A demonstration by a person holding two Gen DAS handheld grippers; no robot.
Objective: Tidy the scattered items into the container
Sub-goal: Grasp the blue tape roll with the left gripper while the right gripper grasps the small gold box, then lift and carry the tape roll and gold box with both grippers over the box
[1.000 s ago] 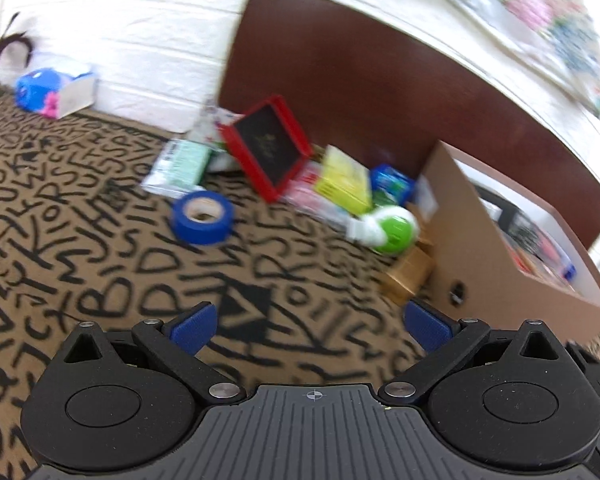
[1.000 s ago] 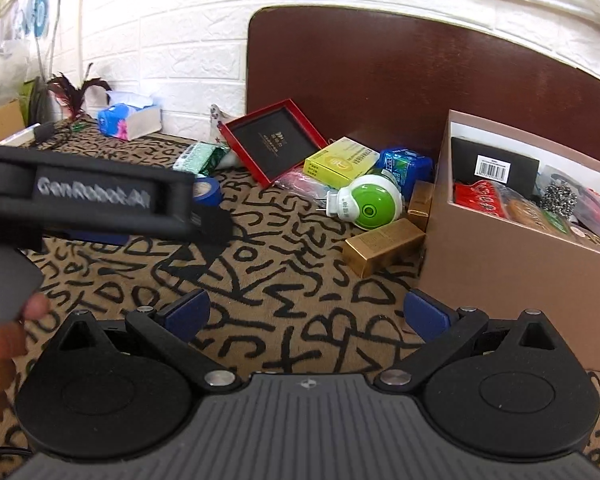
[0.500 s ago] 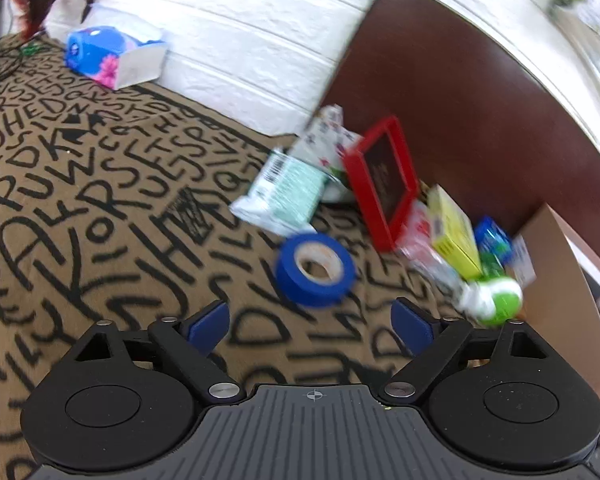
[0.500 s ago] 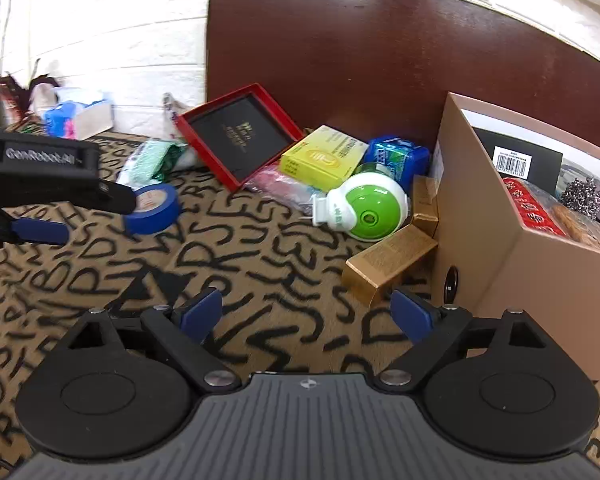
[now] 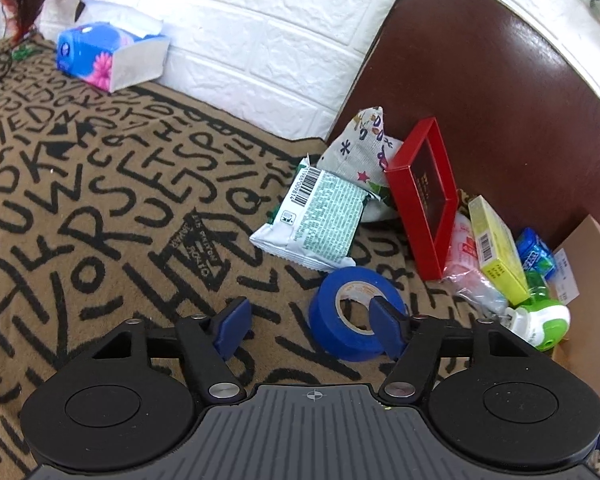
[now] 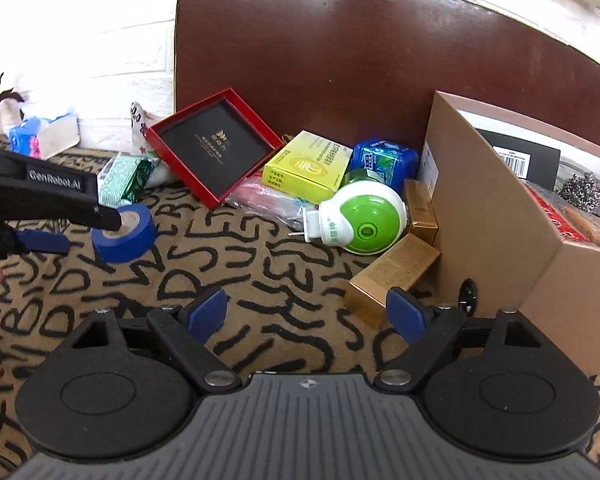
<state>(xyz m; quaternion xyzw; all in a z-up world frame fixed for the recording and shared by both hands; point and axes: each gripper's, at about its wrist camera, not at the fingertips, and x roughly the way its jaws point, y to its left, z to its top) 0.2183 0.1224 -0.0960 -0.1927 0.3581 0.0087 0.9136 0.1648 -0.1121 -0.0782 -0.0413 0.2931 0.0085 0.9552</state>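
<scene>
A blue tape roll (image 5: 328,320) lies on the lettered cloth. My left gripper (image 5: 309,328) is closing around its near wall: the right finger sits in the roll's hole and the left finger stands apart outside it, so no pad presses. In the right wrist view the same left gripper (image 6: 80,230) reaches the tape roll (image 6: 136,236). My right gripper (image 6: 306,316) hovers over bare cloth, its jaws closing slightly with nothing between them. A gold box (image 6: 392,276) lies just beyond its right finger, against the cardboard box (image 6: 492,232).
A green-white plug device (image 6: 360,220), yellow box (image 6: 304,168), blue pack (image 6: 384,160), pink packet (image 6: 260,200), red tray box (image 6: 216,152), green-white packet (image 5: 320,216) and patterned pouch (image 5: 364,144) crowd the brown headboard. A tissue box (image 5: 108,56) stands far left.
My left gripper swung left and down onto the blue tape, narrowing until one finger entered the hole. My right gripper moved forward toward the gold box and narrowed a little.
</scene>
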